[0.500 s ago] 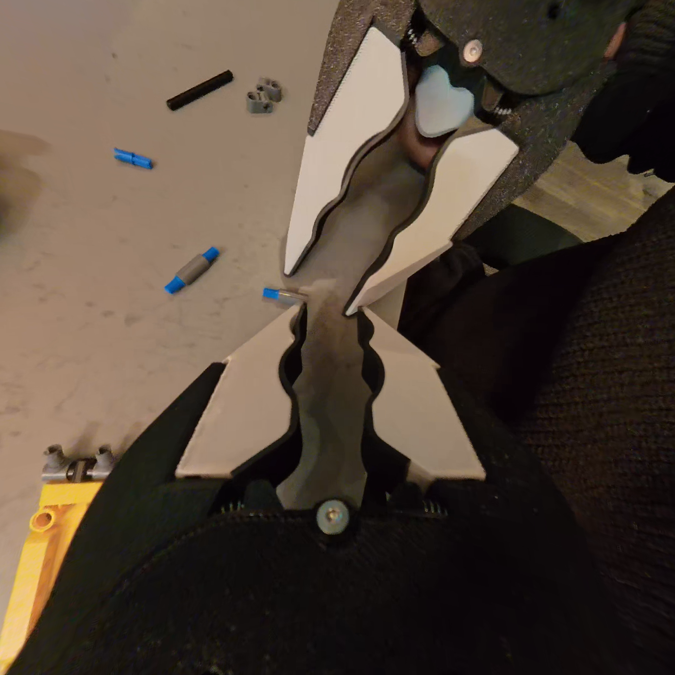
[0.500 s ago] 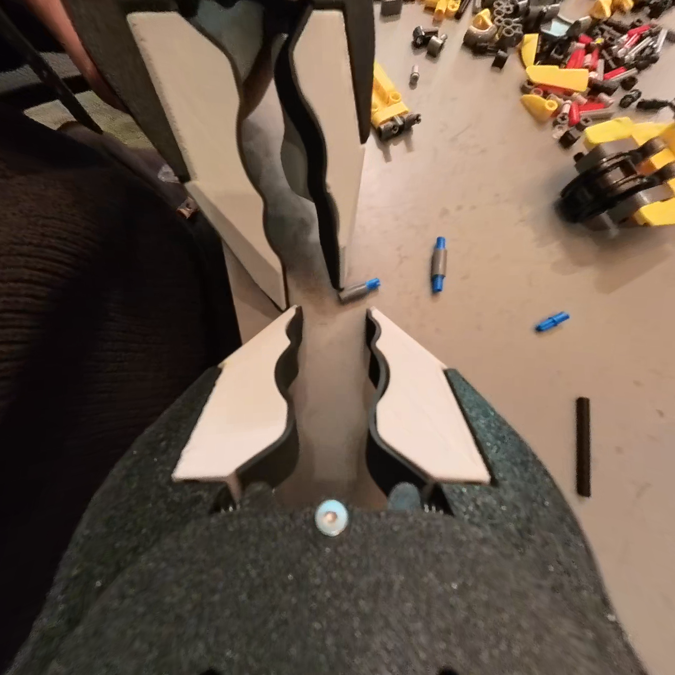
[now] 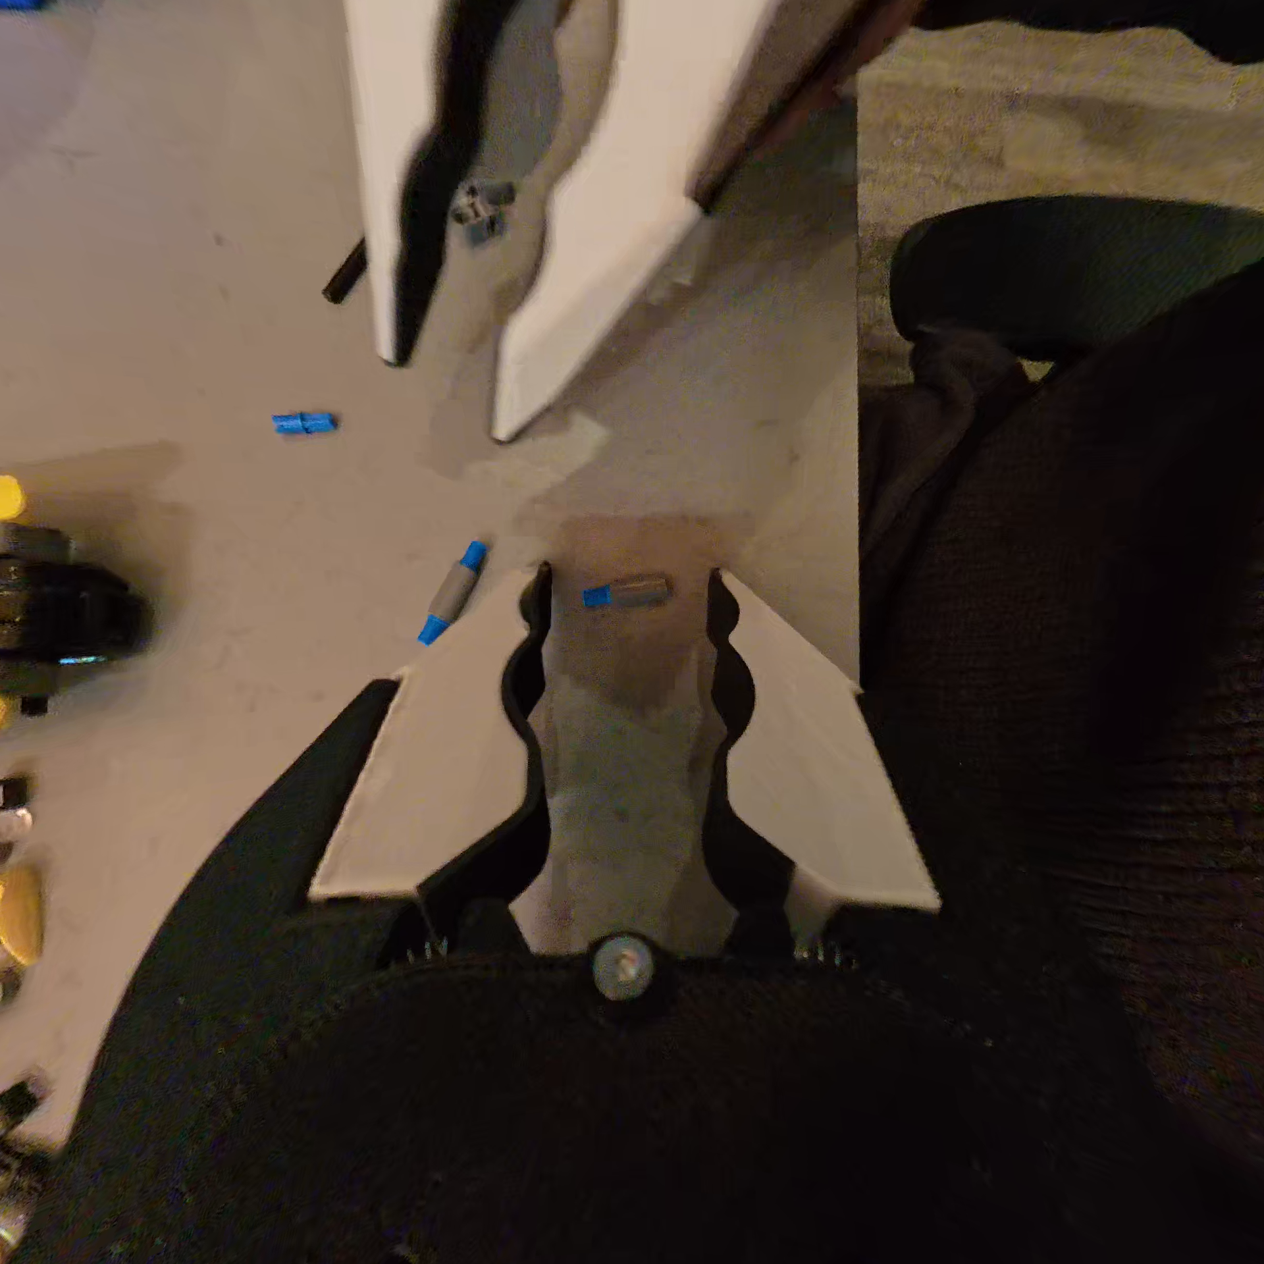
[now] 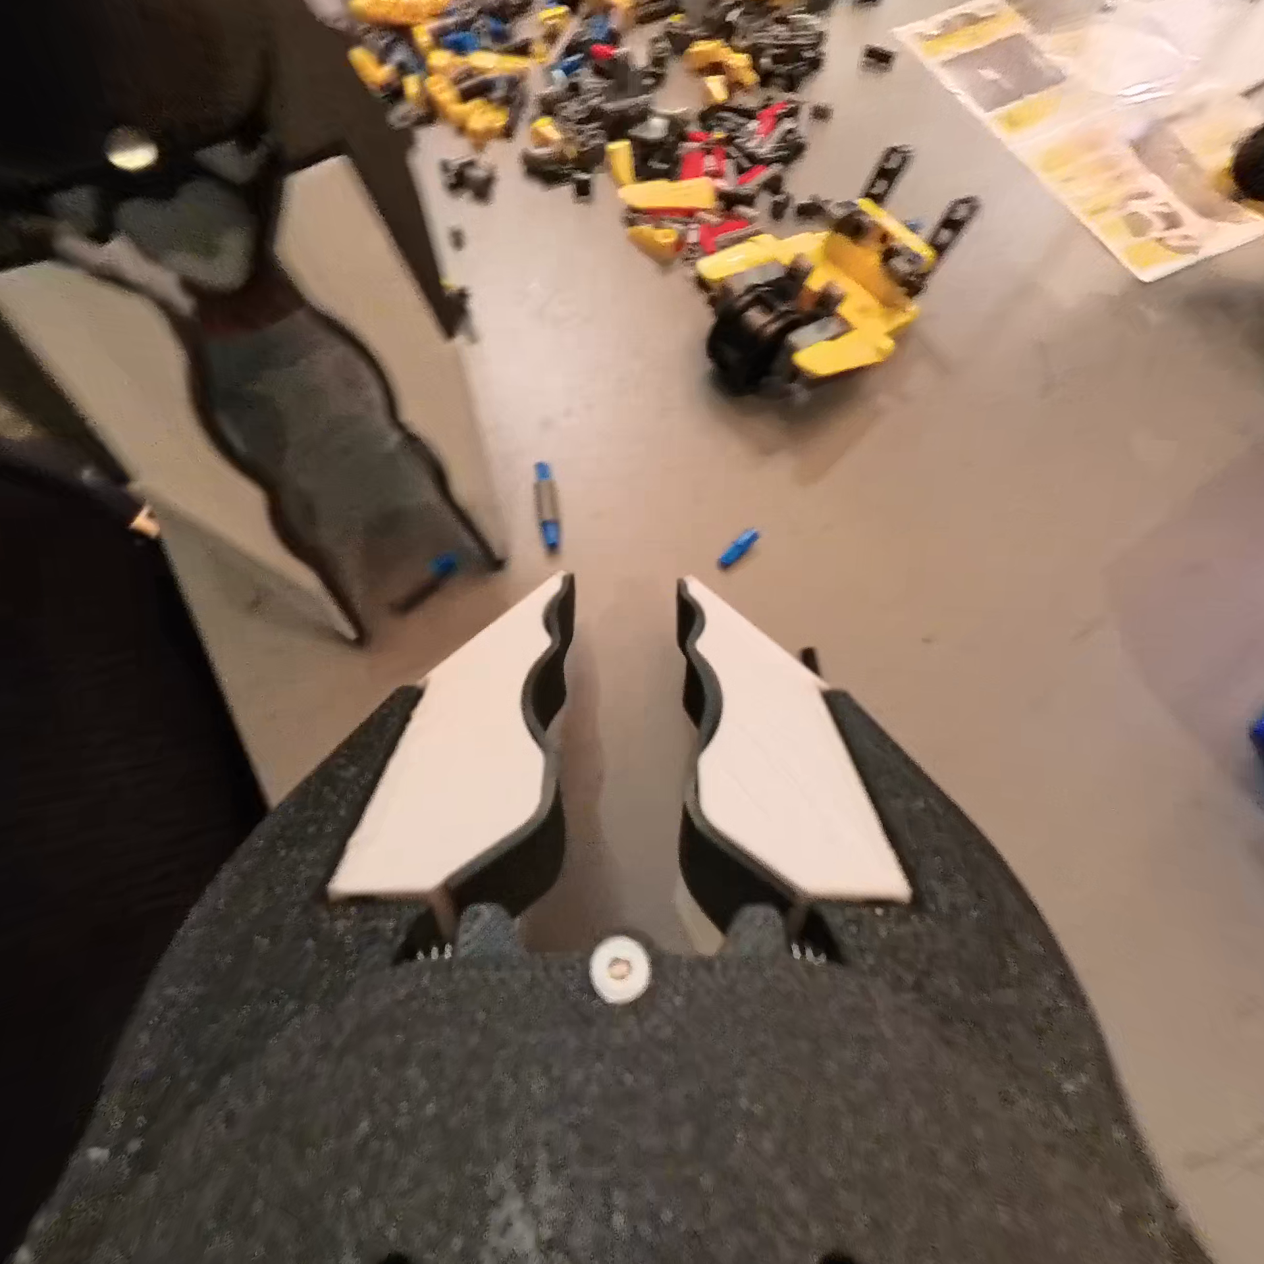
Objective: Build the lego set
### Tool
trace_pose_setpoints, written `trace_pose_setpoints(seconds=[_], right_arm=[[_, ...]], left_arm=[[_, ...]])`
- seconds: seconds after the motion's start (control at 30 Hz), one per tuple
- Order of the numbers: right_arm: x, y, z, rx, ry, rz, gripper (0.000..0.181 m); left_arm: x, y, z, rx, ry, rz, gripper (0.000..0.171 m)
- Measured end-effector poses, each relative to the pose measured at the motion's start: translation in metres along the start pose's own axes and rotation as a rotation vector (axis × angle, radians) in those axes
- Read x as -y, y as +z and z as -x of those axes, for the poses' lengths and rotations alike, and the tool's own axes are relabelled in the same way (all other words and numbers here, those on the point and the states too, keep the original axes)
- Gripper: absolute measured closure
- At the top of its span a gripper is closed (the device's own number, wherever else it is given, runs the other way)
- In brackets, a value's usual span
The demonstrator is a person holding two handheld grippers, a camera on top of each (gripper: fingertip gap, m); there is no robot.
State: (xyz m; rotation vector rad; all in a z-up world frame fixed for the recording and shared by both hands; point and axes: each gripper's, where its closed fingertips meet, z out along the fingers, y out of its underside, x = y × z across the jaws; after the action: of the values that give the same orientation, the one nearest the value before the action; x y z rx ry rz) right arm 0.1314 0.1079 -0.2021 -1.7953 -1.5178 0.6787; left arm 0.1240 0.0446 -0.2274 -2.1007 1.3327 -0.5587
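My left gripper (image 3: 629, 571) is open, low over the beige table (image 3: 205, 684). A small grey pin with a blue tip (image 3: 626, 591) lies on the table between its fingertips, touching neither. The same pin (image 4: 438, 571) shows between those tips in the right wrist view. My right gripper (image 4: 624, 580) is open and empty, held above bare table. In the left wrist view it (image 3: 448, 397) hangs farther off, blurred. A grey pin with two blue ends (image 3: 451, 591) lies just left of my left gripper. A short blue pin (image 3: 304, 423) lies farther left.
A black axle (image 3: 345, 277) and a grey connector (image 3: 482, 202) lie under the right gripper. A yellow and black model (image 4: 821, 301), a pile of loose pieces (image 4: 615, 102) and a paper booklet (image 4: 1094, 123) lie farther back. The table edge (image 3: 858, 410) and dark clothing are close by.
The grippers were tip to tip and have drawn apart. The left one has opened wider, with the pin now lying between its tips. The right one has pulled back.
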Motion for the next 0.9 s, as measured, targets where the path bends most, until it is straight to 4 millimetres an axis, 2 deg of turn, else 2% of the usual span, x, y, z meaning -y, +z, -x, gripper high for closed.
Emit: trace_pose_setpoints(seconds=[0.13,0.3,0.47,0.57,0.73,0.9], right_arm=[[0.002,0.008,-0.018,-0.014,0.023,0.005,0.146],[0.005,0.015,-0.024,0.079,-0.039,0.045,0.140],[0.001,0.024,-0.014,0.256,-0.222,0.127,0.132],[0.005,0.028,-0.019,0.300,-0.304,0.152,0.130],[-0.001,0.027,-0.018,0.436,-0.296,0.209,0.132],[-0.012,0.018,-0.016,0.478,-0.259,0.217,0.137]], left_arm=[[-0.001,-0.003,-0.006,-0.024,-0.015,0.006,0.133],[-0.008,-0.009,-0.011,-0.021,-0.031,0.011,0.137],[-0.010,-0.011,-0.012,-0.009,-0.046,0.006,0.143],[-0.011,-0.012,-0.013,-0.018,-0.054,0.010,0.145],[-0.011,-0.013,-0.014,-0.018,-0.071,-0.016,0.144],[-0.011,-0.013,-0.015,-0.027,-0.083,-0.039,0.143]])
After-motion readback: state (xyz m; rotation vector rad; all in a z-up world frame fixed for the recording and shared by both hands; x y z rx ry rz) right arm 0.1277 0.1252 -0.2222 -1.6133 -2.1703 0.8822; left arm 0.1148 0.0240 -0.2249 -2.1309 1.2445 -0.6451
